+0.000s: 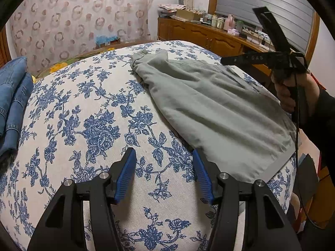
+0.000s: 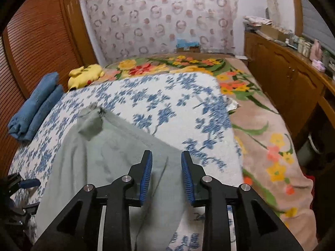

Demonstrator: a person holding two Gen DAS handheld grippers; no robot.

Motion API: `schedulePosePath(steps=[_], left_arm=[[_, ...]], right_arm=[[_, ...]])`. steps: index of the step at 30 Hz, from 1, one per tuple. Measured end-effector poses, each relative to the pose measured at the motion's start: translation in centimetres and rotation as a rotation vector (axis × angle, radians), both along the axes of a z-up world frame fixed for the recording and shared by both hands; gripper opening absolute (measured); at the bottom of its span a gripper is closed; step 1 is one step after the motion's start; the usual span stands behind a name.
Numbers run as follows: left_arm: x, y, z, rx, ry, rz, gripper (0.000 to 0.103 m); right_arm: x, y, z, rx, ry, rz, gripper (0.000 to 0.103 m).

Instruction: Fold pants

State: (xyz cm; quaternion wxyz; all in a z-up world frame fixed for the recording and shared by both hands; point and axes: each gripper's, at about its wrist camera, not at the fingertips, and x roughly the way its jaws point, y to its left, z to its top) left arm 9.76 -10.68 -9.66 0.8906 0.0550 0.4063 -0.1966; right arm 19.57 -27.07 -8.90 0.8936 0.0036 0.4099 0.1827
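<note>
A bedroom: a bed spread with a white cloth printed in blue flowers (image 1: 100, 129), a patterned curtain behind and a wooden sideboard along the wall at two o'clock. In the left wrist view the left gripper (image 1: 164, 175) hovers over bare cloth with its blue-padded fingers (image 1: 125, 173) spread wide and nothing between them; the hem of the pale grey-green cotton pants (image 1: 209, 108) lies just beside the right-hand pad, at about one o'clock. The right gripper (image 2: 166, 177) is likewise parted and empty, poised above the pants' edge, which runs under the gap between its pads. The pants (image 2: 100, 167) lie flat, apparently with the legs already laid one over the other, the bunched waist end at eleven o'clock in the right view; I judge the lengthwise fold done and the crosswise folds not yet begun. A folded pair of blue denim jeans (image 2: 35, 108) rests at the bed's edge at nine o'clock, perhaps finished work. A cardboard box (image 1: 186, 13) stands on the sideboard (image 1: 209, 37); its contents cannot be made out.
</note>
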Motion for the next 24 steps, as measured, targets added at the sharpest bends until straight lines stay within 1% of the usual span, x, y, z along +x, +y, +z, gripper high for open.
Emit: schedulePosePath(steps=[4,6,7,9,10,13,16,18,22,24], left_arm=[[-0.1,-0.1,0.0,-0.003,-0.001,-0.001,0.058],[0.0,0.0,0.0,0.000,-0.001,0.000,0.058],[0.0,0.0,0.0,0.000,-0.001,0.000,0.058],[-0.1,-0.1,0.0,0.002,-0.003,0.000,0.058],[-0.1,-0.1,0.0,0.001,-0.002,0.000,0.058],[-0.1,-0.1,0.0,0.000,-0.002,0.000,0.058],[-0.1,-0.1,0.0,-0.001,-0.002,0.000,0.058],[-0.1,0.0,0.0,-0.007,-0.002,0.000,0.058],[-0.3,0.4,0.1,-0.028,-0.013,0.024,0.058],[-0.3,0.7,0.2,-0.042,-0.014,0.030,0.058]], right_arm=[[0.8,1.4,-1.0,-0.047,0.044,0.021,0.030],[1.1,1.8,-1.2,-0.069,0.033,0.024,0.029],[1.1,1.9,-1.2,-0.068,0.035,0.033,0.018],[1.1,2.3,-1.2,-0.079,0.031,0.054,0.011],[1.0,2.3,-1.0,-0.085,0.021,0.061,0.004],[0.4,1.8,0.0,-0.072,-0.035,0.050,0.003],[0.1,0.8,1.2,-0.060,-0.089,-0.004,0.003],[-0.1,0.4,1.4,-0.081,-0.106,-0.041,0.003],[0.1,0.0,0.7,-0.123,-0.083,-0.094,0.003],[0.3,-0.1,0.2,-0.135,-0.070,-0.102,0.003]])
